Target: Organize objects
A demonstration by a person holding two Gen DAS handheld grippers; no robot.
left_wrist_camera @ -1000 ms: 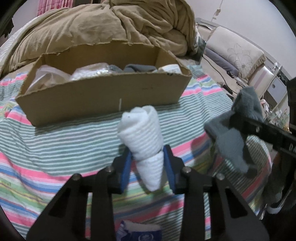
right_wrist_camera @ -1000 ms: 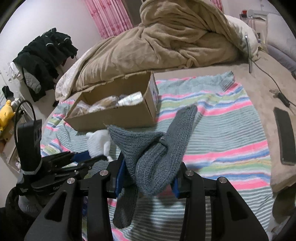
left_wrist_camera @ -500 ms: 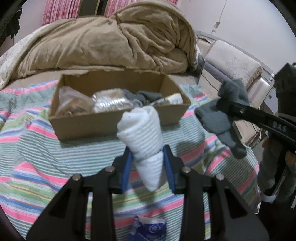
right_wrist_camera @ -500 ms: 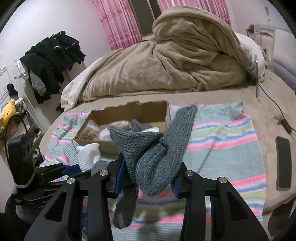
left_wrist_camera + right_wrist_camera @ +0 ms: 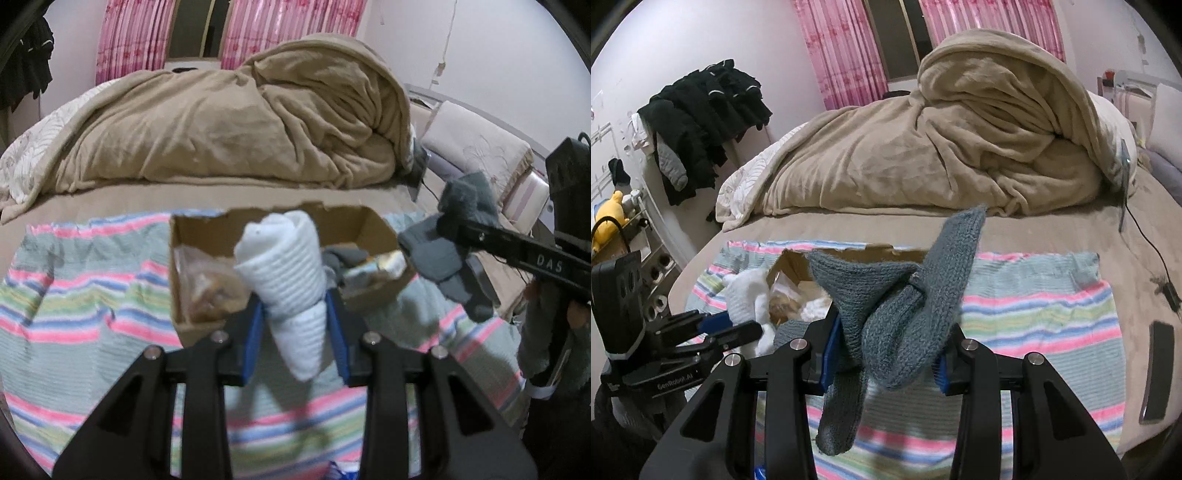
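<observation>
Socks (image 5: 291, 280) between clamped jaws (both grippers (image 5: 295, 325)).

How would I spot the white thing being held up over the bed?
On the striped blanket sits an open cardboard box. In front of it, the left gripper pinches a rolled white ribbed sock, cone-shaped and bright, unlike the floppy grey knitted sock nearby.

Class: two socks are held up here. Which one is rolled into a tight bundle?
The white sock in the left gripper; the grey sock hangs loose.
</observation>
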